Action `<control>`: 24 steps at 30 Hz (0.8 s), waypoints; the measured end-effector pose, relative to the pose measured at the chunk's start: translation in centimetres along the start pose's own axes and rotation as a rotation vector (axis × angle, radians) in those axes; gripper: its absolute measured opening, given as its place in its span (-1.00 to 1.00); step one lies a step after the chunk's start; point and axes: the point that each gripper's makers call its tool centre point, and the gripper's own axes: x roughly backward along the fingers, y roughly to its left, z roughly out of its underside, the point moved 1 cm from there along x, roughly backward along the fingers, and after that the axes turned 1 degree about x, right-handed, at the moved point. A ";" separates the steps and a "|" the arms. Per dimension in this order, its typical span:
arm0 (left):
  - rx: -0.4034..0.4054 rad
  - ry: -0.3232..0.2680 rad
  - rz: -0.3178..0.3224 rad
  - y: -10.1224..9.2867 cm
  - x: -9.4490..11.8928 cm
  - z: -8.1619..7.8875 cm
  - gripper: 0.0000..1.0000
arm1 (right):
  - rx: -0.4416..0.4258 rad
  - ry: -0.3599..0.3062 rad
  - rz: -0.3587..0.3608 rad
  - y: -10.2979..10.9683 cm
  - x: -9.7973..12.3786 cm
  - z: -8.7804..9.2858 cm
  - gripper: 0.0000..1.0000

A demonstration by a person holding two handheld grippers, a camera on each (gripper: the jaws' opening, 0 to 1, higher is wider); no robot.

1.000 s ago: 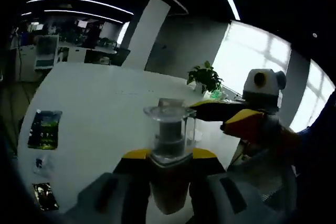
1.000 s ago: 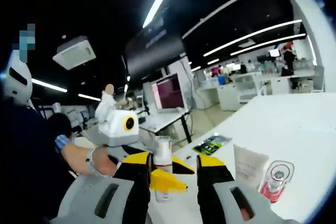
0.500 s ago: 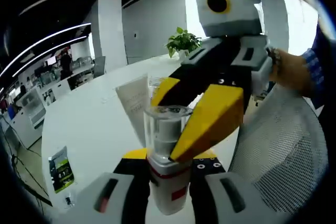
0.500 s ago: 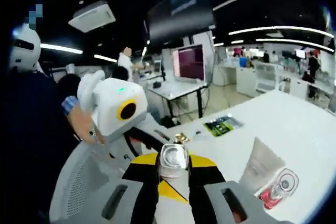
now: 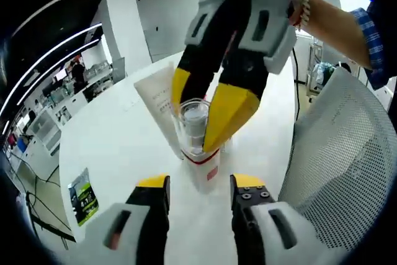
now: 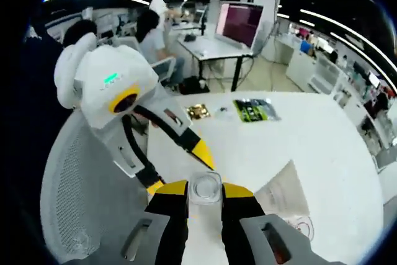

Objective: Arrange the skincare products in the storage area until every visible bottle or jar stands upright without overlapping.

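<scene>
**Pump bottle upright near table's edge, held from above**

White table (image 5: pixel 111 147): broad bare surface at left of the left gripper view; edge close at lower right, mesh chair (image 5: pixel 341 153) beyond.
Right gripper (image 5: pixel 211 113): clenched on the pump bottle (image 5: pixel 197 131), frame centre.
Left gripper (image 5: pixel 198 193): released, jaws apart below the bottle.
White tube (image 5: pixel 158 107): just behind the bottle.
Green packet (image 5: pixel 82 193): lower left.

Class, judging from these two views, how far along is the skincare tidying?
Done: white tube stands upright on the white table. In hand: right gripper clamps the clear-capped pump bottle, upright on the table; left gripper is open. Left: releasing it, and the red-based jar.
</scene>
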 end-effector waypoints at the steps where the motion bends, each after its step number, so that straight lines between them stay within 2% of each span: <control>1: 0.005 0.006 0.000 0.0 -0.1 0.1 -0.31 | 0.004 0.034 0.018 -0.1 -0.5 0.7 -0.74; 6: 0.045 0.004 -0.001 0.4 0.0 0.2 -0.29 | -0.045 0.048 -0.002 0.3 -1.8 1.9 -0.73; 13: 0.049 0.022 -0.001 0.4 -0.2 0.5 -0.30 | -0.080 0.054 0.011 -0.1 -2.1 3.1 -0.73; 14: 0.048 0.023 -0.002 0.4 -0.2 0.5 -0.30 | -0.091 0.027 0.015 -0.2 -2.0 2.9 -0.73; 17: 0.049 0.025 -0.005 0.6 -0.2 0.6 -0.30 | -0.112 0.029 0.011 -0.4 -1.9 3.1 -0.73; 24: 0.067 0.021 -0.011 0.9 -0.1 0.6 -0.30 | -0.073 -0.004 0.034 -0.7 -1.7 2.8 -0.71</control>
